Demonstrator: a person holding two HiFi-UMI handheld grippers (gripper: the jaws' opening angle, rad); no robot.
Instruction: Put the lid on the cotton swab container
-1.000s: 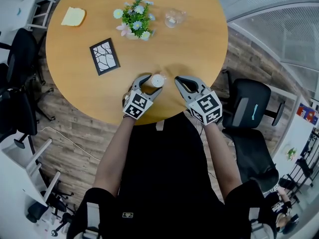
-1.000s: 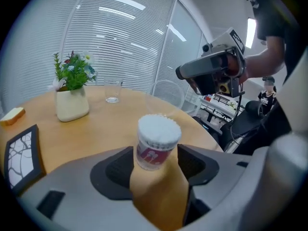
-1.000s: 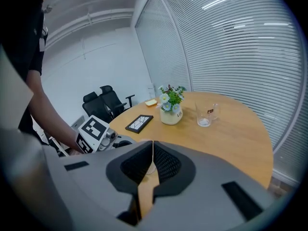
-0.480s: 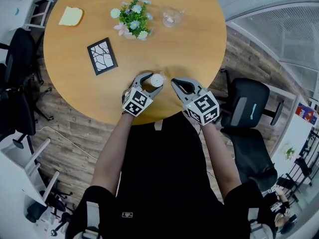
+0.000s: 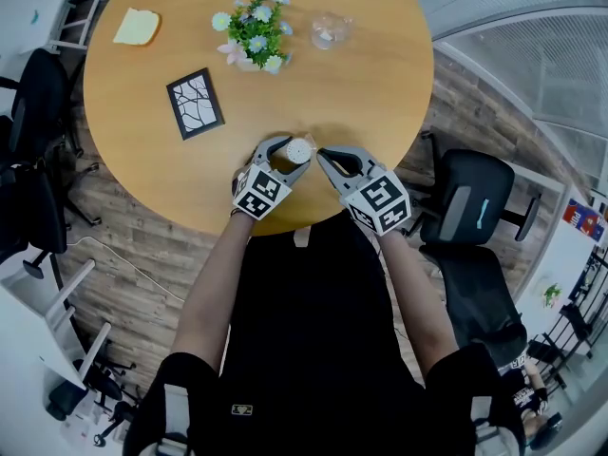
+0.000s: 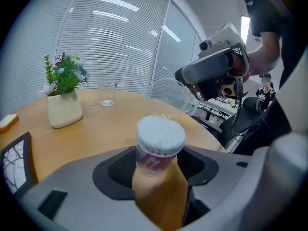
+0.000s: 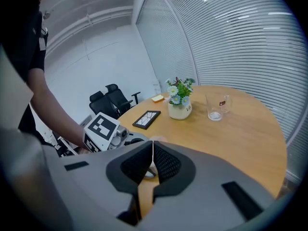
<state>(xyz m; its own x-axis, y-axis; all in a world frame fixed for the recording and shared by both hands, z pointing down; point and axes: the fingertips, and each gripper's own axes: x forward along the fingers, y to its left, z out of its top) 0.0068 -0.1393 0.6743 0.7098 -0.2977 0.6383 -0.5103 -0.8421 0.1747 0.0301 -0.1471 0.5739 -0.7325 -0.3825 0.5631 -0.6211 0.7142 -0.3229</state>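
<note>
Both forearms reach forward over the near edge of the round bench point(image 5: 380, 84), with the grippers angled down and converging.

Left gripper point(image 5: 292, 153): jaws wide, clamped on the upright cotton swab container point(image 6: 159, 146), swab tips exposed.

Right gripper point(image 5: 321, 156): jaws pressed together on the rim of the clear lid point(image 6: 166, 94), just right of the container. Only the left gripper view shows the lid plainly.

Beyond the grippers stand a flower pot point(image 5: 255, 46), a glass point(image 5: 331, 32) and a framed picture point(image 5: 196, 104).

Around the bench are a wood floor point(image 5: 123, 245), an office chair point(image 5: 475, 207) and blinds point(image 6: 110, 42).

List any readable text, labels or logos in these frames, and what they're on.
None fully legible.
cotton swab container: red label, white marks, unreadable.
glass: small red label, too small.
vase: dark letters, blurred.
</note>
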